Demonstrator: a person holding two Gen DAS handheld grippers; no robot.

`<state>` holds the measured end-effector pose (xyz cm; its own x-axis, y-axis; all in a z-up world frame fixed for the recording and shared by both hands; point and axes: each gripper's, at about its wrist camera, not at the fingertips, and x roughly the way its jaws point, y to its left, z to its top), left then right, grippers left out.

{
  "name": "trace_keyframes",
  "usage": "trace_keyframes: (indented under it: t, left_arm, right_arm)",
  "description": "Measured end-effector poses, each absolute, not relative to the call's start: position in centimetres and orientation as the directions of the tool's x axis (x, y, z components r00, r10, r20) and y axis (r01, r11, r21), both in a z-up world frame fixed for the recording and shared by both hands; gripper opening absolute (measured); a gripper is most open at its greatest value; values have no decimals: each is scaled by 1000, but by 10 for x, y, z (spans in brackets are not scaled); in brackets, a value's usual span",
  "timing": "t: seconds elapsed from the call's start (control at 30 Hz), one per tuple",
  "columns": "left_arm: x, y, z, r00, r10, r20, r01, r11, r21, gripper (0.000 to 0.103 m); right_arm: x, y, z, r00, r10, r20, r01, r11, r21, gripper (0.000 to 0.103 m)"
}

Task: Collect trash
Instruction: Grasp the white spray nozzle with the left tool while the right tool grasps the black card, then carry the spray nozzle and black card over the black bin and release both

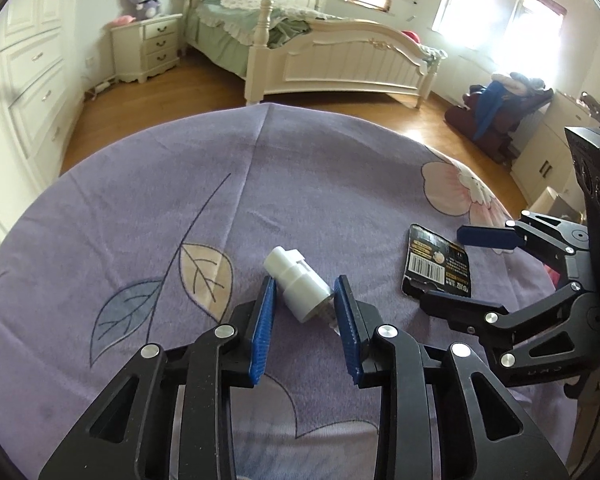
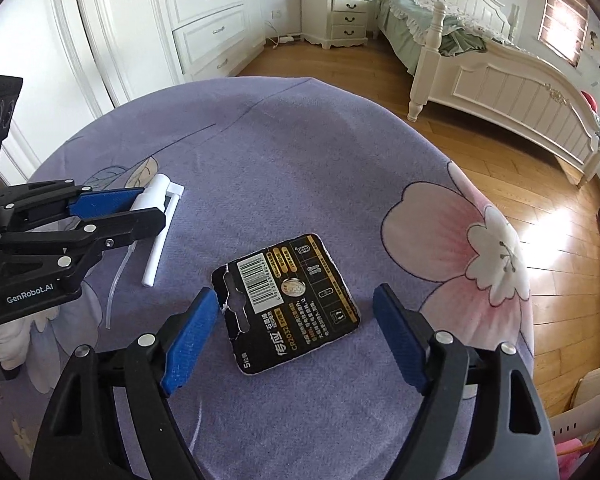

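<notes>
The black battery card (image 2: 288,304), printed "CR2032" beside a barcode, lies flat on the purple floral counter (image 2: 300,152) between the wide-open right gripper (image 2: 294,334). The left gripper (image 1: 305,326), marked "GenRobot.AI", stands narrow around the white spray nozzle (image 1: 296,286), not visibly gripping it

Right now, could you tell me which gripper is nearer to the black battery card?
Right. The right gripper straddles the black battery card, jaws open either side. The left gripper sits apart, around the white spray nozzle.
</notes>
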<state>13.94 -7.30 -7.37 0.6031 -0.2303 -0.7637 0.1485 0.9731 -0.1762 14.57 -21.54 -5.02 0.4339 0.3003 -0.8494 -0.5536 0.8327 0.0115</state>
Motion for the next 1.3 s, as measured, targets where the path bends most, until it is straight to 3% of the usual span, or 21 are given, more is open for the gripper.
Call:
trace_keyframes:
  t: [0.07, 0.13, 0.2, 0.23, 0.3, 0.37, 0.47, 0.87, 1.3]
  left_arm:
    - [136, -76, -73, 600, -240, -763, 171, 970, -171, 43]
    - [136, -80, -73, 599, -215, -771, 177, 975, -134, 75]
    - [136, -83, -74, 598, -167, -784, 154, 984, -92, 79]
    - [136, -81, -74, 598, -181, -780, 155, 982, -109, 79]
    - [138, -76, -73, 604, -176, -777, 136, 984, -117, 67]
    - [139, -73, -72, 610, -167, -775, 134, 985, -108, 40]
    - [140, -66, -71, 609, -191, -770, 142, 981, -131, 28]
    - [128, -50, -68, 620, -226, -751, 168, 974, -154, 28]
    - [84, -89, -30, 678, -328, -658, 297, 941, -163, 28]
  right_arm:
    - [143, -214, -49, 436, 291, -852, -543, 839, 9, 69]
    - [136, -211, -46, 433, 290, -854, -543, 840, 10, 60]
    - [132, -209, -46, 444, 273, -854, -519, 855, 3, 59]
    - [130, -210, -47, 449, 274, -850, -508, 862, 9, 59]
    - [125, -212, -48, 467, 276, -840, -491, 871, 13, 59]
    - [120, -214, -48, 480, 275, -833, -476, 879, 16, 58]
    - [109, -218, -48, 493, 272, -826, -457, 889, 21, 58]
    - [55, -262, -38, 573, 393, -719, -271, 919, 286, 56]
    - [11, -284, -16, 718, 310, -624, -180, 948, 263, 56]
